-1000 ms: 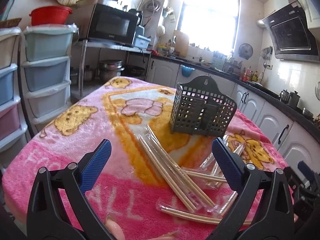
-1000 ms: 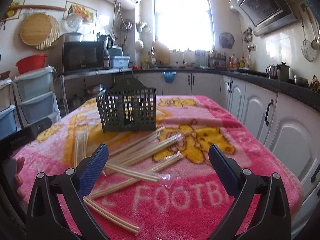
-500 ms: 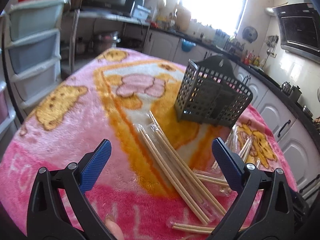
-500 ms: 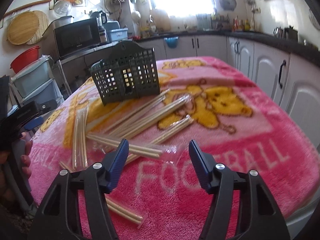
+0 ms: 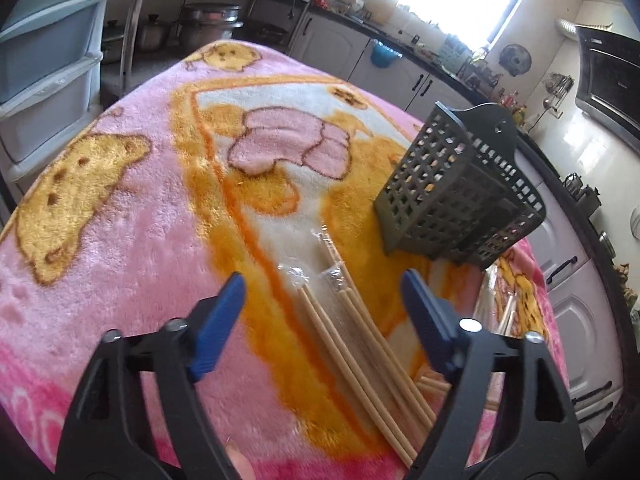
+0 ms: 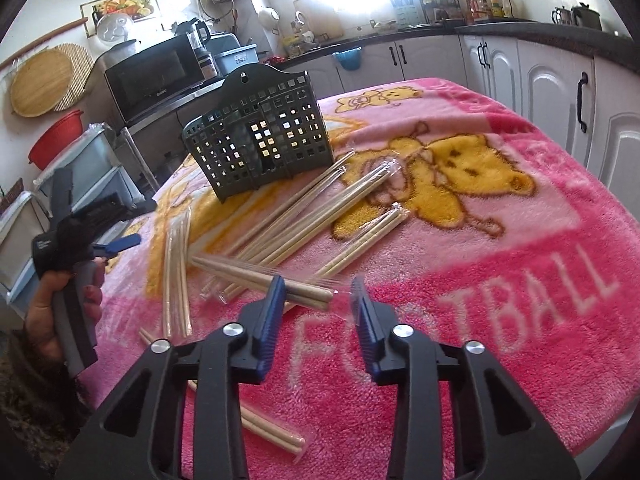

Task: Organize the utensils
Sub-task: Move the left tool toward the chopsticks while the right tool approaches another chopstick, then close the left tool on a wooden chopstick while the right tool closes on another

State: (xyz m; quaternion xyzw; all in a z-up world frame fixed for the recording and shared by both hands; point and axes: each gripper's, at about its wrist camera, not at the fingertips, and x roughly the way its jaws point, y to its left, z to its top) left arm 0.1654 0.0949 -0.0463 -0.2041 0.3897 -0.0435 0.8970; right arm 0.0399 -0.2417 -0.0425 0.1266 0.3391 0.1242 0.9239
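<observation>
A dark grey lattice utensil basket [image 5: 460, 200] [image 6: 260, 144] stands on the pink blanket. Several plastic-wrapped pairs of wooden chopsticks [image 6: 320, 216] lie scattered in front of it. My left gripper [image 5: 324, 320] hovers over two wrapped pairs [image 5: 352, 344] with its jaws closing; the pairs lie between the pads, untouched. It also shows in the right wrist view, the left gripper [image 6: 80, 240] held by a hand [image 6: 60, 312]. My right gripper [image 6: 318, 312] is closing around the near end of one wrapped pair [image 6: 280, 282]; the pads do not press on it.
The pink cartoon blanket [image 6: 500, 280] covers the whole table; its edge drops off near the white cabinets [image 6: 560, 92] on the right. Plastic drawers [image 5: 40, 60] stand left of the table and a microwave [image 6: 156, 76] behind. One more chopstick pair [image 6: 272, 436] lies under my right gripper.
Both grippers tipped downward and came closer to the chopsticks. The left slid forward over the two pairs and narrowed a little. The right jaws narrowed a lot around one pair's end.
</observation>
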